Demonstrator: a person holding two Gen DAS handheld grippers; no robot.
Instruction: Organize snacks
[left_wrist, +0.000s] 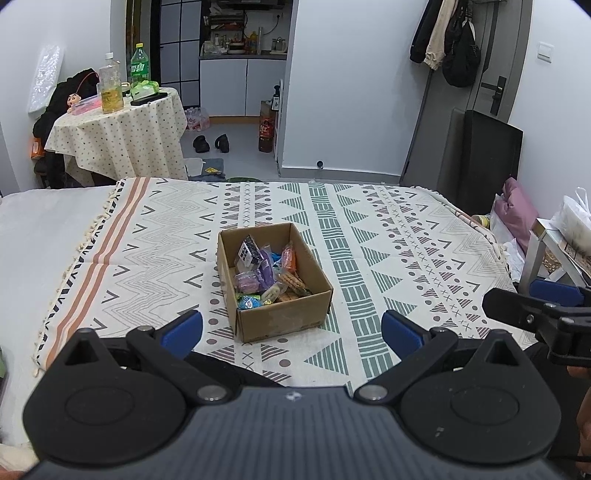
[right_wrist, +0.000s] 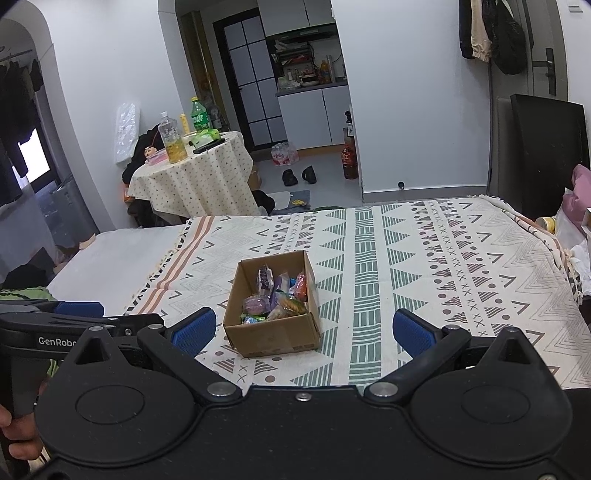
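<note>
At centre frame in both views, a cardboard box (left_wrist: 275, 280) of snacks (left_wrist: 266, 271) sits on the patterned bed cover (left_wrist: 369, 240).

Every wrapped snack visible lies heaped inside the box, none on the cover, so the sorting looks finished or not begun (hard to say which). The left tool (left_wrist: 291, 328) and right tool (right_wrist: 304, 330) both hover short of the box at lower frame, jaws spread wide and holding nothing, probably kept back so the box stays in clear sight.

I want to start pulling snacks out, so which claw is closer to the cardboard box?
Probably left. The left claw is open with the cardboard box centred between its fingers; the box looks smaller and off-centre to the right claw.
</note>
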